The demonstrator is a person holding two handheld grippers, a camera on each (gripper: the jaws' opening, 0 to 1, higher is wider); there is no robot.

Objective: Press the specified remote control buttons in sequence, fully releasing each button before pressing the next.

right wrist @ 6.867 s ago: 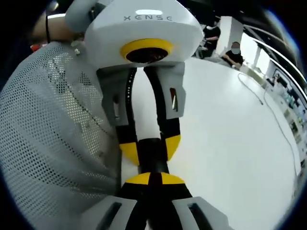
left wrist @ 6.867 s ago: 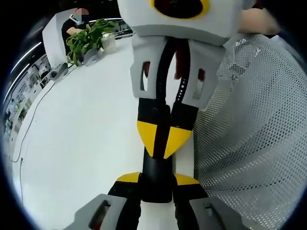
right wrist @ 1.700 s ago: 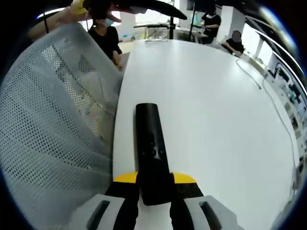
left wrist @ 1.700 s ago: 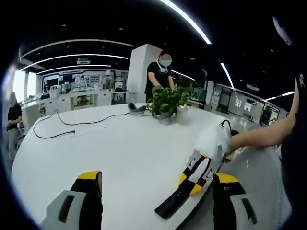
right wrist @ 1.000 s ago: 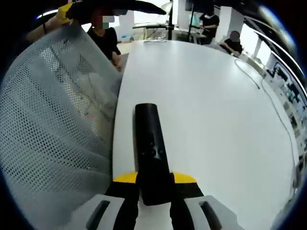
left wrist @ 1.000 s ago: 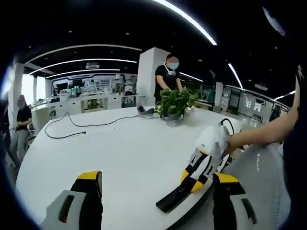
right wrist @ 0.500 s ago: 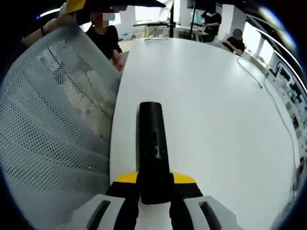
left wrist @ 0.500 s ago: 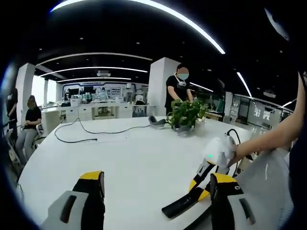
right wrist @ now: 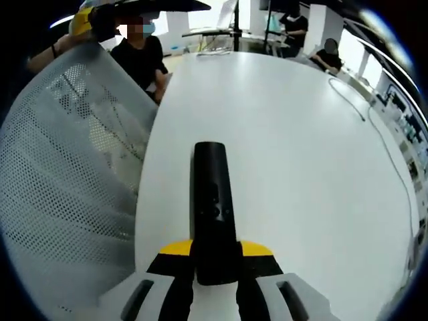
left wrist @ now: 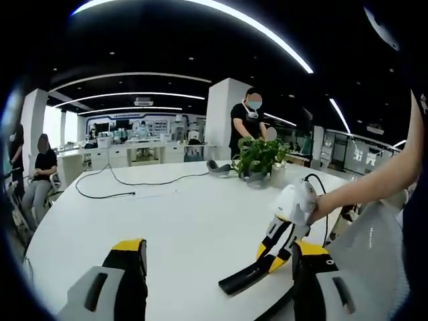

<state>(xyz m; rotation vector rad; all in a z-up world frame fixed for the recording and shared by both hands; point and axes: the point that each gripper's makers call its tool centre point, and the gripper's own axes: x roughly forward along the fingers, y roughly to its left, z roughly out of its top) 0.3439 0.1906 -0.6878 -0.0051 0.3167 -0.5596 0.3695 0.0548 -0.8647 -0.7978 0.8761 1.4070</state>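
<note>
1. While my right gripper (right wrist: pixel 215 257) pinches the near end of the black remote (right wrist: pixel 213 204), I judge I'm between presses, with no jaw on any button.
2. My left gripper (left wrist: pixel 221 281) has its jaws spread wide with nothing between them, and it is held well back from the remote.
3. From the left gripper view, the remote (left wrist: pixel 244 279) slants down from the right gripper (left wrist: pixel 275 247) towards the white table (left wrist: pixel 167 221), its far tip low over the surface; I can't tell whether it touches.
4. Its button cluster faces up, just beyond my right jaws in the right gripper view.
5. Next, I think I must bring one left jaw tip down onto the required button, then lift fully clear.
6. Beside the remote stands a white mesh chair back (right wrist: pixel 60 174).
</note>
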